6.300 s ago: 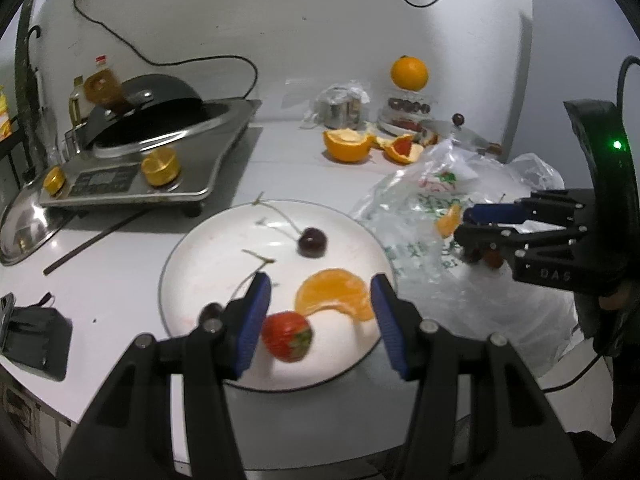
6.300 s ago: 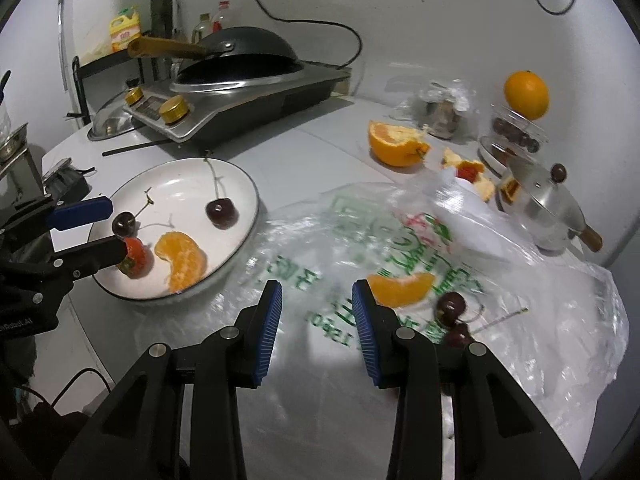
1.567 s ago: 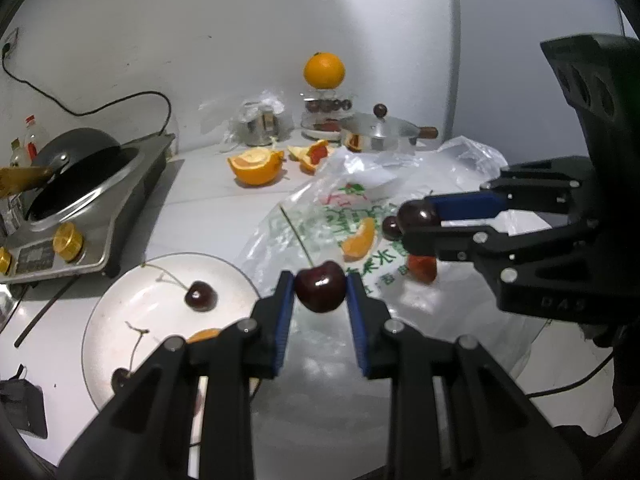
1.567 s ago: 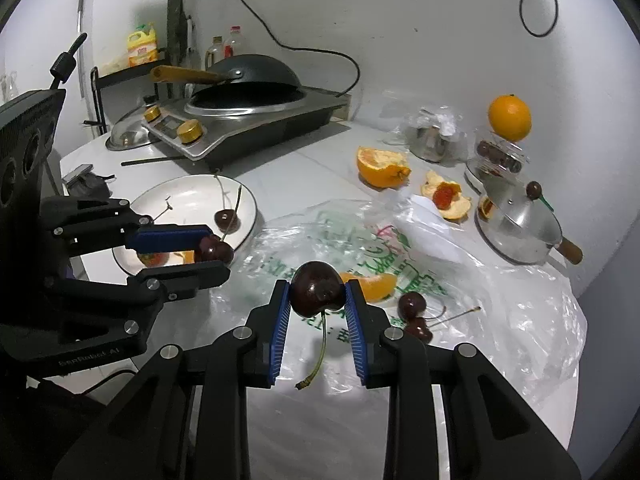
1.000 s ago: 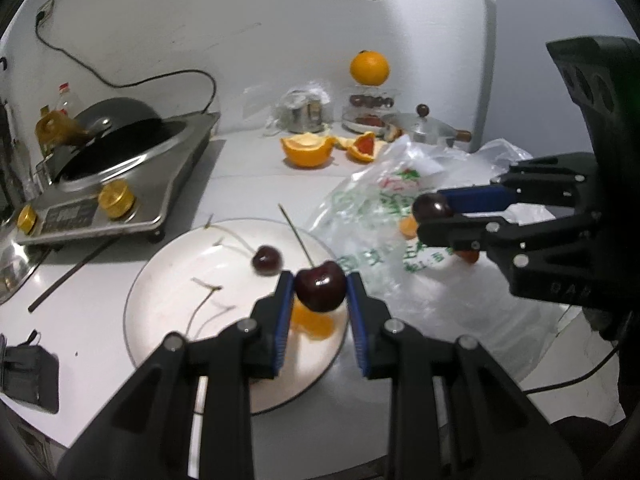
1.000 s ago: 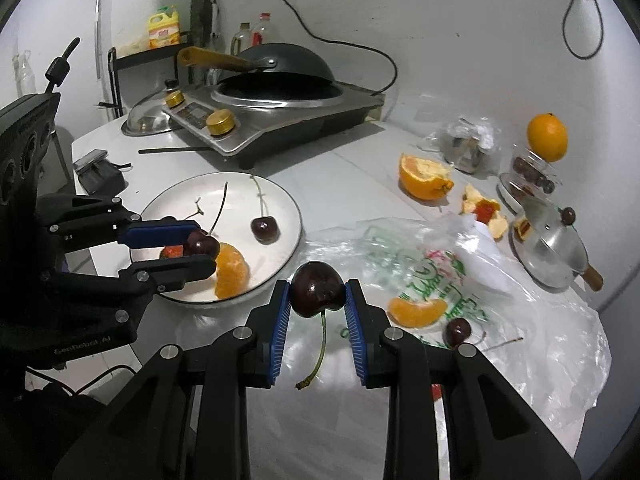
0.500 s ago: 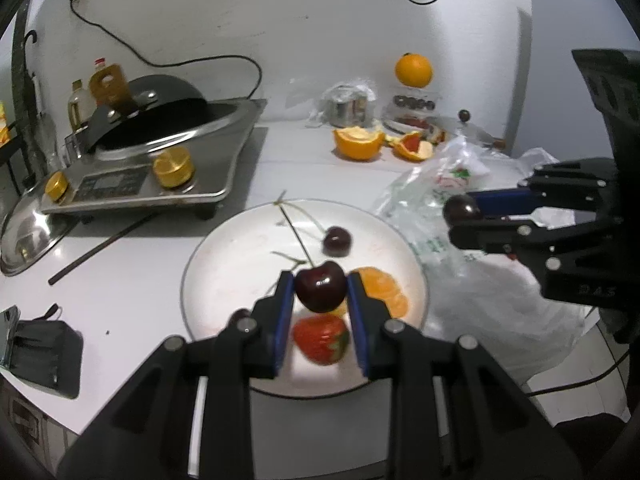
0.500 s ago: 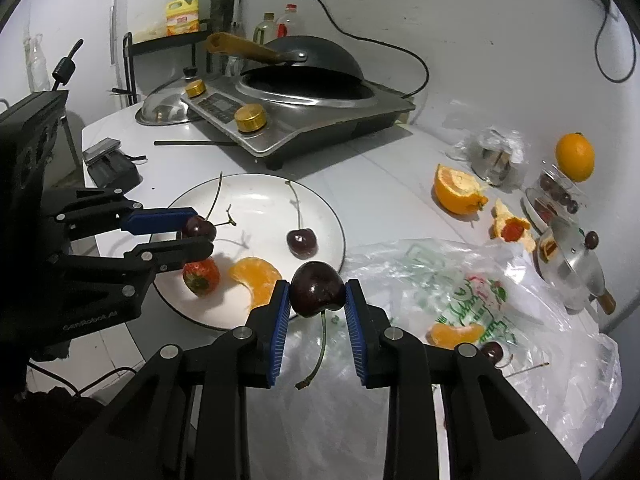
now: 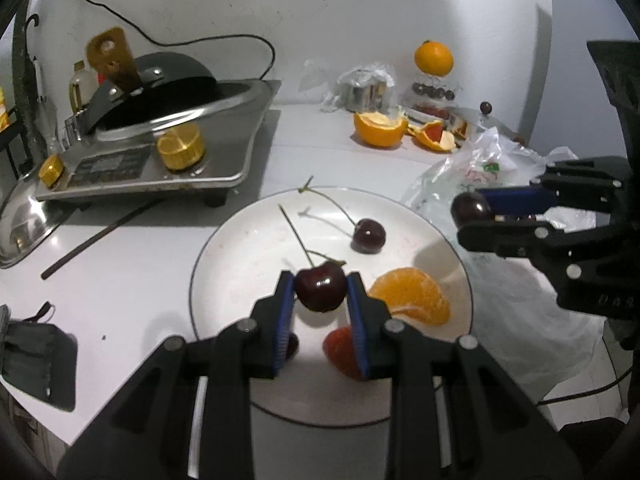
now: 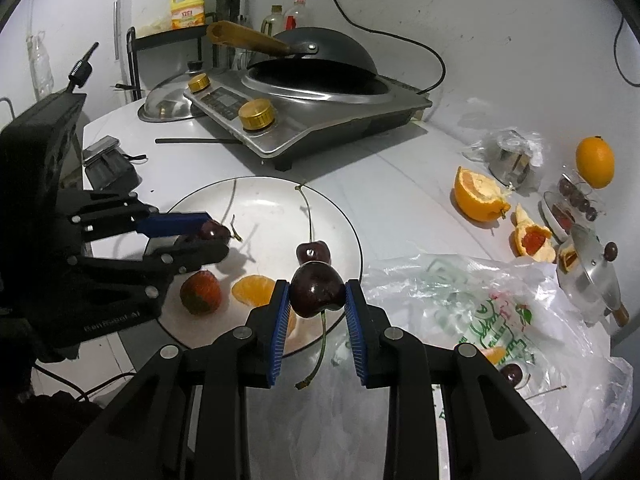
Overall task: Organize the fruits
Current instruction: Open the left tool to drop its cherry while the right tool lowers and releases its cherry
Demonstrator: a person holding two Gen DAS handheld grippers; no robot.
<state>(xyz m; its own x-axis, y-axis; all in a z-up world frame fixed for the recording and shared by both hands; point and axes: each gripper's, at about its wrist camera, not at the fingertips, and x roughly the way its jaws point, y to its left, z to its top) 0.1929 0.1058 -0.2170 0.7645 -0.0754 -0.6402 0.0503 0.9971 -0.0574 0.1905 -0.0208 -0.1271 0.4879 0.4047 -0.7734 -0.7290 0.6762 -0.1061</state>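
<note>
My left gripper (image 9: 321, 294) is shut on a dark cherry (image 9: 321, 293) and holds it just above the white plate (image 9: 240, 248). My right gripper (image 10: 318, 298) is shut on a second dark cherry (image 10: 317, 290) with its stem hanging down, over the plate's near right rim (image 10: 358, 248). On the plate lie a stemmed cherry (image 9: 368, 235), an orange segment (image 9: 412, 294) and a strawberry (image 10: 200, 293). In the left wrist view the strawberry (image 9: 340, 350) is half hidden by my finger.
A clear plastic bag (image 10: 500, 320) at the right holds another cherry (image 10: 513, 374) and an orange segment (image 10: 494, 354). An induction cooker with a wok (image 10: 316, 92) stands behind the plate. Orange halves (image 10: 478, 196), a whole orange (image 10: 595, 162) and a lidded pot (image 10: 592, 276) sit far right.
Both grippers have moved left from the bag to the plate, each still carrying its cherry. The left one now sits lower and closer over the plate.
</note>
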